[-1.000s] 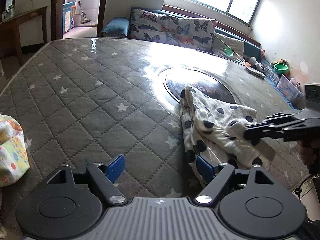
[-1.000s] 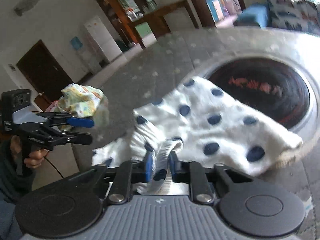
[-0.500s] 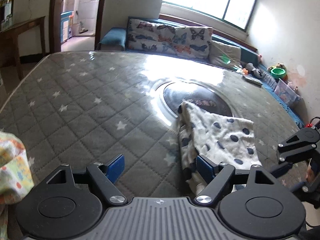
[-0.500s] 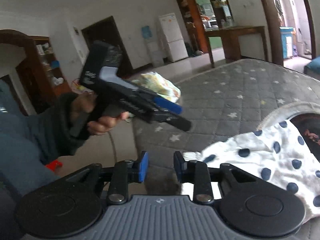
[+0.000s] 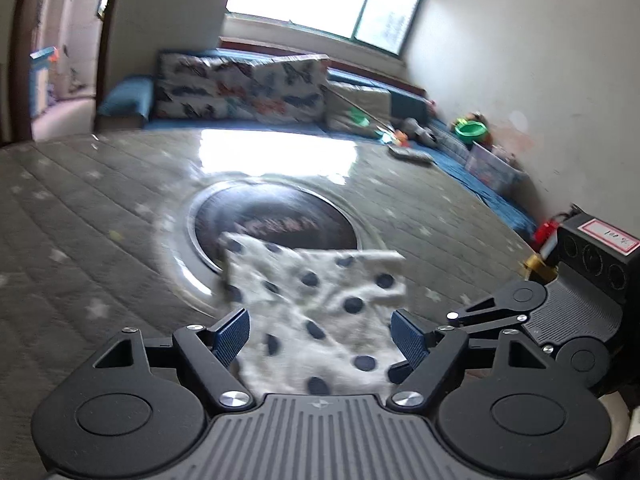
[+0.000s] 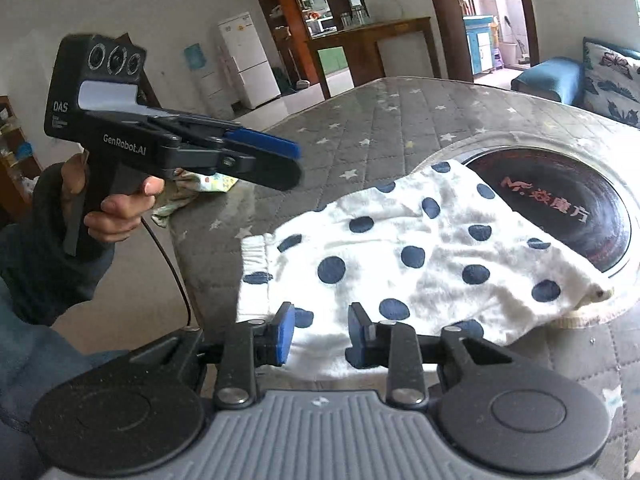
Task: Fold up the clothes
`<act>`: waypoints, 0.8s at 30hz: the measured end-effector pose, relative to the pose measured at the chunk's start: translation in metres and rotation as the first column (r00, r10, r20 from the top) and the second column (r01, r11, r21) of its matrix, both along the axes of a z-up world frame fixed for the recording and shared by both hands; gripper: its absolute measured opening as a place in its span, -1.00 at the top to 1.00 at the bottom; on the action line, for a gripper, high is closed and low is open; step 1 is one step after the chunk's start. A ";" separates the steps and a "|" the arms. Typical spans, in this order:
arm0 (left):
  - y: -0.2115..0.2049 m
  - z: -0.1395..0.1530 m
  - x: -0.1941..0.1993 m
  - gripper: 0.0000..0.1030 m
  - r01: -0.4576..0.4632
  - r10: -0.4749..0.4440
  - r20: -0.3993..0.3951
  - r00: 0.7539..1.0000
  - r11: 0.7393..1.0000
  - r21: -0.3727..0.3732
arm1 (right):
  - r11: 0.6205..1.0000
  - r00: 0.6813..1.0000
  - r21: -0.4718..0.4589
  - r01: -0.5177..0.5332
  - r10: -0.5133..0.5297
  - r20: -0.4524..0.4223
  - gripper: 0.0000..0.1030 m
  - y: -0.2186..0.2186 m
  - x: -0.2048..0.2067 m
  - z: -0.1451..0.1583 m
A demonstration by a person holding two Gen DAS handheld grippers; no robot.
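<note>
- Both grippers had let go and pulled back from the garment point(image 6: 420, 256).
- Left gripper point(image 5: 320, 330) hovered, fingers apart.
- Right gripper point(image 6: 320, 330) hovered likewise, at the mattress point(image 6: 400, 120) edge.

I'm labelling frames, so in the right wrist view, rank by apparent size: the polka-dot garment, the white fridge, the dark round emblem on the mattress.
1. Polka-dot garment, largest, though nearest the camera.
2. Dark round emblem, partly covered by it.
3. White fridge, smallest, far away.

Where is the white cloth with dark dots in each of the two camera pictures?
Left wrist view: the dotted cloth lies at lower centre, between the open claw's fingers.
Right wrist view: the dotted cloth fills centre and right, just beyond the open claw.
Shared landmark: the dark round emblem under its far edge.
</note>
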State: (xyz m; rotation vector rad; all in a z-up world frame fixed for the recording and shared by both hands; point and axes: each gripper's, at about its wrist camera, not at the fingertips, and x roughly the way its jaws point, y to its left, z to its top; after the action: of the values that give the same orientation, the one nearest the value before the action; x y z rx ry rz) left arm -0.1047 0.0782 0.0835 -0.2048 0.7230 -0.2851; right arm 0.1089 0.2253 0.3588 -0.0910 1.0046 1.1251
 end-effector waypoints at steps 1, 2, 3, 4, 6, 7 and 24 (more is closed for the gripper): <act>-0.003 -0.005 0.003 -0.55 0.008 -0.008 -0.013 1.000 1.000 -0.001 | 1.000 1.000 0.002 0.008 -0.009 0.007 0.26 -0.001 -0.002 -0.002; -0.007 -0.010 0.006 -0.55 0.015 -0.015 -0.026 1.000 1.000 -0.002 | 1.000 1.000 0.007 0.014 -0.014 0.005 0.26 -0.001 -0.003 -0.003; -0.007 -0.016 0.007 -0.55 0.011 -0.011 -0.043 0.999 1.000 0.000 | 1.000 1.000 0.010 0.016 -0.016 0.001 0.26 -0.002 -0.003 -0.003; -0.007 -0.021 0.009 -0.55 0.007 -0.007 -0.061 0.998 1.000 0.002 | 1.000 1.000 0.009 0.018 -0.018 -0.001 0.26 -0.003 -0.001 -0.004; -0.002 -0.030 0.007 -0.55 -0.010 0.009 -0.090 0.996 1.000 -0.007 | 1.000 1.000 0.003 0.017 -0.017 0.003 0.26 -0.004 -0.001 -0.005; 0.001 -0.033 0.006 -0.55 -0.022 0.021 -0.102 0.995 1.000 -0.007 | 1.000 1.000 -0.001 0.017 -0.017 0.006 0.26 -0.005 -0.002 -0.007; 0.013 -0.002 -0.012 -0.56 -0.083 0.083 -0.026 0.996 0.997 0.000 | 0.990 0.989 0.015 0.140 -0.140 0.043 0.14 -0.035 0.029 0.010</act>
State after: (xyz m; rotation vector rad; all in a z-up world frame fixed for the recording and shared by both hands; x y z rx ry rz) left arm -0.1165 0.0916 0.0816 -0.2394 0.7385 -0.2038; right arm 0.1379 0.1899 0.3687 -0.0349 0.9509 0.9966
